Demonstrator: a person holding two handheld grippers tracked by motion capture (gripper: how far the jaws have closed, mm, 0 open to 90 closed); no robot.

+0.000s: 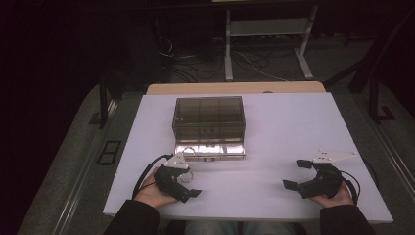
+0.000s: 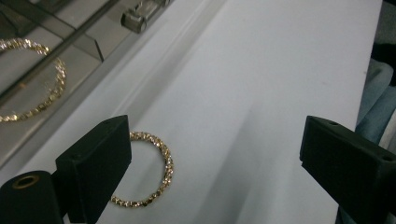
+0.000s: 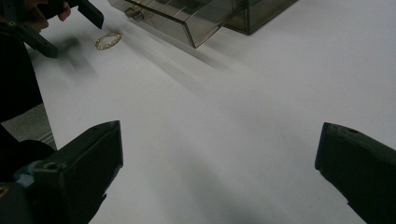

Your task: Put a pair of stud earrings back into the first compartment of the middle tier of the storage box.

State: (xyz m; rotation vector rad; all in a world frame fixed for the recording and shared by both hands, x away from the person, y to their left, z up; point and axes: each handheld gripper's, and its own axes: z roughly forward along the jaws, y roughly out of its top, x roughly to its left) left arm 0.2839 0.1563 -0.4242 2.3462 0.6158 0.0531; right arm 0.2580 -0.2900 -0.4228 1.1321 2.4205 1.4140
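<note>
We hover our wide-open left gripper (image 2: 210,163) beside the twisted gold ring bracelet (image 2: 149,170), needing to straddle it next.

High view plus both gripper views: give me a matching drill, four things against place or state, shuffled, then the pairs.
Things:
1. gold ring
2. drawer
3. left gripper
4. right gripper

Places or states:
A. pulled out at the front of the smoky box
B. open over bare table, near the right edge
C. flat on the table, in front of the drawer
D. open, one jaw partly over the ring

Pairs: 1-C, 2-A, 3-D, 4-B
</note>
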